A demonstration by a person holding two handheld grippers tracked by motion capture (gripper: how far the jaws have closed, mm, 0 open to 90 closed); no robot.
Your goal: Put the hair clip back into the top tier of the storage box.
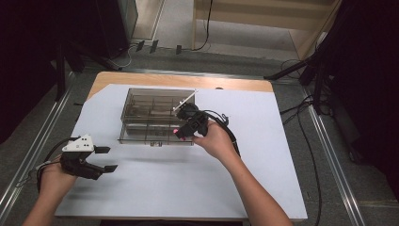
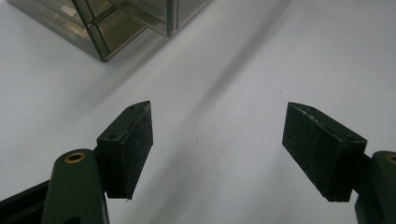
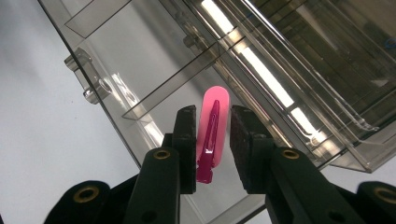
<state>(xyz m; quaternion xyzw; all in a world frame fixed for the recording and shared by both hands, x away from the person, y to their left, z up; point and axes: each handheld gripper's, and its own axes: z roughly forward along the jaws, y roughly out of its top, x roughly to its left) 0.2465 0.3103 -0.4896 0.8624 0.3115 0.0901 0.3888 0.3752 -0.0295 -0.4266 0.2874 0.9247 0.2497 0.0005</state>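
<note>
Right hand-held gripper (image 3: 211, 142): clamped on a pink hair clip (image 3: 212, 135)
Hair clip: held over the front compartment of the clear organizer box (image 3: 154, 70)
Left hand-held gripper (image 2: 217, 140): jaws wide apart, nothing between them, above the white counter (image 2: 289, 56), well apart from the box

From my remote station, a white sheet (image 1: 155, 188) covers the wooden table (image 1: 179, 79), set on grey carpeted floor (image 1: 329, 155) between metal rails (image 1: 336, 174), with black stands (image 1: 320, 70), trailing cables (image 1: 207, 28) and pale wooden furniture (image 1: 263, 14) behind.
</note>
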